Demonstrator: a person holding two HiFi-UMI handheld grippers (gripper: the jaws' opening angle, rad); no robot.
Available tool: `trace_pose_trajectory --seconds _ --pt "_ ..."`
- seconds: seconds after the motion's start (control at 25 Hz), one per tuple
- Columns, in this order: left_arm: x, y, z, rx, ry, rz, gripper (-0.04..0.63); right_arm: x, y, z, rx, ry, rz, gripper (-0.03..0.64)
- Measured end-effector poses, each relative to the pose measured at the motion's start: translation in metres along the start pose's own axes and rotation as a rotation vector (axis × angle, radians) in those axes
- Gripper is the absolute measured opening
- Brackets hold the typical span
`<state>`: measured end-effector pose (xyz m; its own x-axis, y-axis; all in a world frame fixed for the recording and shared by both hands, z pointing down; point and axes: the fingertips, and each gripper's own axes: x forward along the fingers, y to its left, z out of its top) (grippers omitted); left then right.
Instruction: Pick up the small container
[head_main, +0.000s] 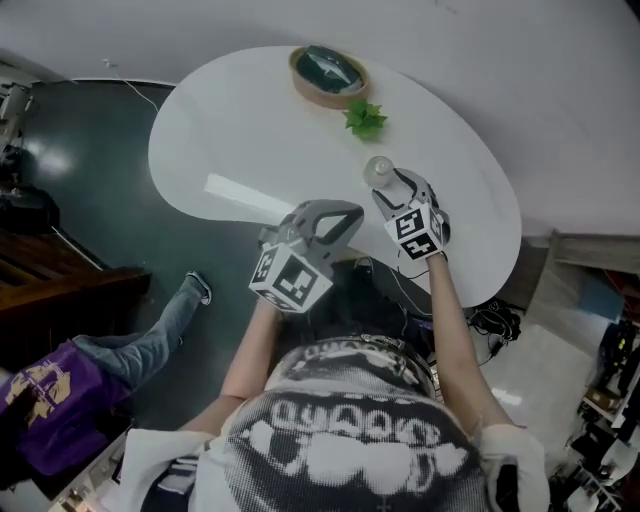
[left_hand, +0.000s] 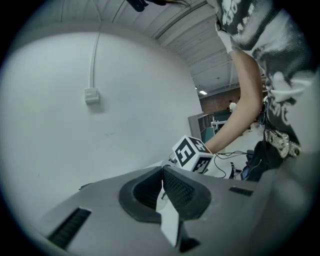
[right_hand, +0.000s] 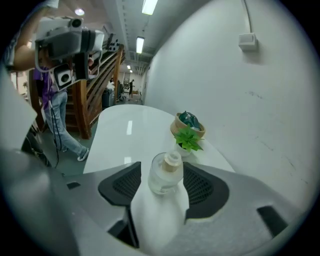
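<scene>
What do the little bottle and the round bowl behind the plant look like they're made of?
Bottle: clear glass or hard plastic, glossy; the table shows through it. Its stopper looks like pale cork or wood.
Bowl: light wood or bamboo, with a matte tan rim; its dark green inside is unclear.

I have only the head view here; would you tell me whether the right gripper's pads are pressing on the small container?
Observer: No. In the right gripper view the small container stands between the open jaws of the right gripper, and a gap shows beside one pad.
Operator: Thank you. Is it standing upright?
Observer: Yes, upright on the white table, with its tan cap on top.
Operator: And the left gripper?
Observer: In its own view the left gripper has its jaws shut, with nothing between them.
</scene>
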<state>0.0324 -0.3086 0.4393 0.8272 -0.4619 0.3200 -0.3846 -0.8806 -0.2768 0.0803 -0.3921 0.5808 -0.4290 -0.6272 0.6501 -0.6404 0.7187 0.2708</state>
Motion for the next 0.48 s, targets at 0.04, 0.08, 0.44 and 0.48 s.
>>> trace_pose_trajectory --seconds 0.04,0.08,0.44,0.48 --pt "0.001 0.001 -0.001 0.0 0.009 0.007 0.005 0.006 0.0 -0.003 -0.02 0.015 0.011 0.266" --pt "0.003 0.002 -0.002 0.001 0.017 0.013 0.006 0.011 0.0 -0.006 -0.037 0.029 0.022 0.281" --pt "0.01 0.008 -0.006 -0.025 0.052 0.069 0.005 0.044 -0.01 -0.02 0.005 0.071 0.092 0.351" --pt "0.01 0.009 -0.006 -0.027 0.054 0.076 0.005 0.047 -0.011 -0.02 0.007 0.074 0.097 0.351"
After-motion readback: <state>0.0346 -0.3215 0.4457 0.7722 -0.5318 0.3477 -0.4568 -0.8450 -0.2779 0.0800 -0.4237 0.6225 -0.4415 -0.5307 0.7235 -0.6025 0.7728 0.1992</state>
